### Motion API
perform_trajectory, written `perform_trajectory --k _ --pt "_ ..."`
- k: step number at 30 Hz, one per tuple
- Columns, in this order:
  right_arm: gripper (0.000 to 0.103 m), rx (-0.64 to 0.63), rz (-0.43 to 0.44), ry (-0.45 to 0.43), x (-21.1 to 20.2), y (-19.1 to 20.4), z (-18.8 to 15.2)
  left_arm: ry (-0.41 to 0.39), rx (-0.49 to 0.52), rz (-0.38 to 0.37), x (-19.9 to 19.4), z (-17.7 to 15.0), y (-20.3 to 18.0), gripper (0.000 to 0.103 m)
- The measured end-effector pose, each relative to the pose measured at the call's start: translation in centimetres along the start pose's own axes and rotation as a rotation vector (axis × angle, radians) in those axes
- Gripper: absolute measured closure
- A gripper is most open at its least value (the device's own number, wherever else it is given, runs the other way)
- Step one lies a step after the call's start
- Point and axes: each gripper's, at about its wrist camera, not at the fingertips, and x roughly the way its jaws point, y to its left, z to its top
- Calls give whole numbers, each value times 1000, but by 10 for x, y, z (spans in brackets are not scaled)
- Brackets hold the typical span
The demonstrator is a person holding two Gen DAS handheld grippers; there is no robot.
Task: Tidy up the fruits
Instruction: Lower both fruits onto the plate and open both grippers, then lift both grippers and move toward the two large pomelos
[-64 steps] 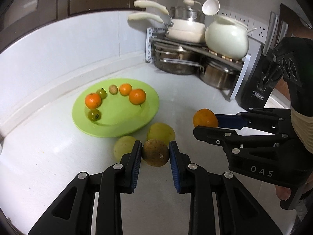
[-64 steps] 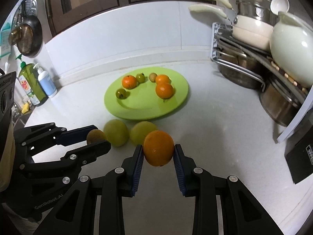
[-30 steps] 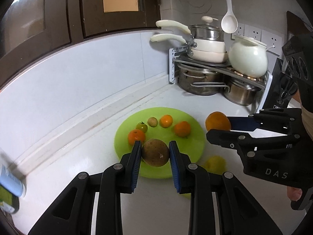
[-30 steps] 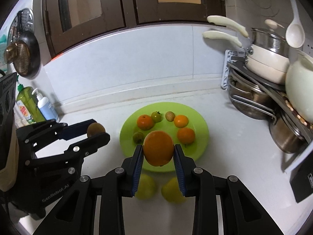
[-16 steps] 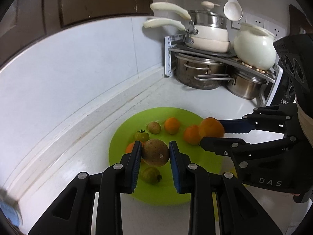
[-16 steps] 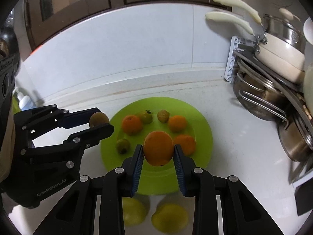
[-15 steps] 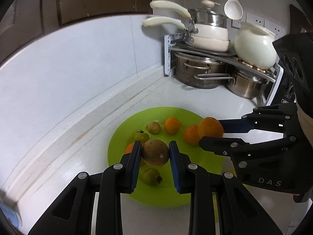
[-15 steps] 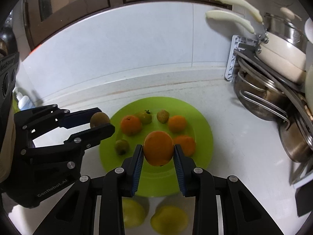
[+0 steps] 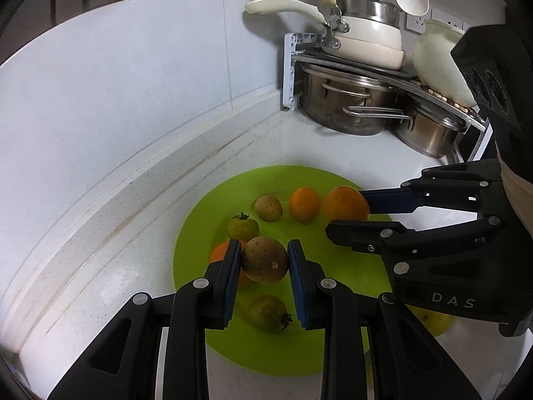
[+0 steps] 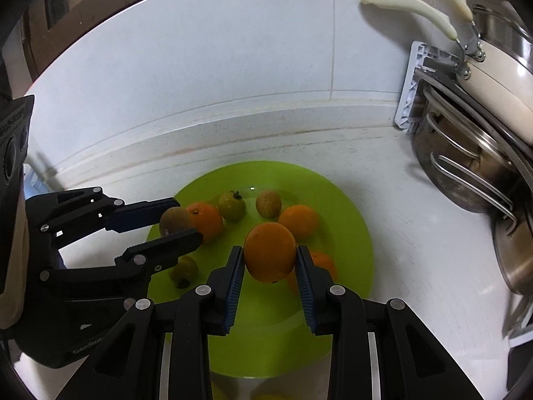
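Left wrist view: left claw [image 9: 265,260] pinches a brown fruit [image 9: 265,259] between its blue pads, held above the near-left part of the green plate [image 9: 200,213].
Right wrist view: right claw [image 10: 269,260] pinches a large orange [image 10: 269,256] over the plate's middle.
Already on the plate: two green tomatoes, a small brown fruit [image 10: 268,203] and smaller oranges, clustered close together.
Collision risk: both claws hang close over one plate; lowering together could knock their fingers.
Rolling risk: a round fruit released from height may roll off the rim onto the white surface [image 10: 416,233], or strike the orange [image 9: 220,253] below.
Pose: both claws reach forward, tilted down, side by side.
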Motion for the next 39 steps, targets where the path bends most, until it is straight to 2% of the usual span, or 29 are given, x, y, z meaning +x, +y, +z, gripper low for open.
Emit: perform_trajectory --k 5,7,9,15,23,30,39 --pt "71 13 9 7 6 -2 2 1 -11 3 1 1 1 74" --pt "70 16 12 9 6 -3 2 2 -10 8 1 1 1 69" --pt "68 17 10 9 7 -5 4 -3 -16 17 -1 1 2 69" --pt "67 16 -1 -12 -7 -3 2 -16 -25 26 -15 -1 3 67" --pt "64 -5 -39 -76 -49 7 -12 -77 -16 60 -55 -3 -7 62" --pt "56 -4 -59 -153 -92 15 -26 -135 -50 65 -95 -8 -17 55" --pt "44 1 -99 -217 -135 21 -47 -200 -72 71 -140 -20 -36 39"
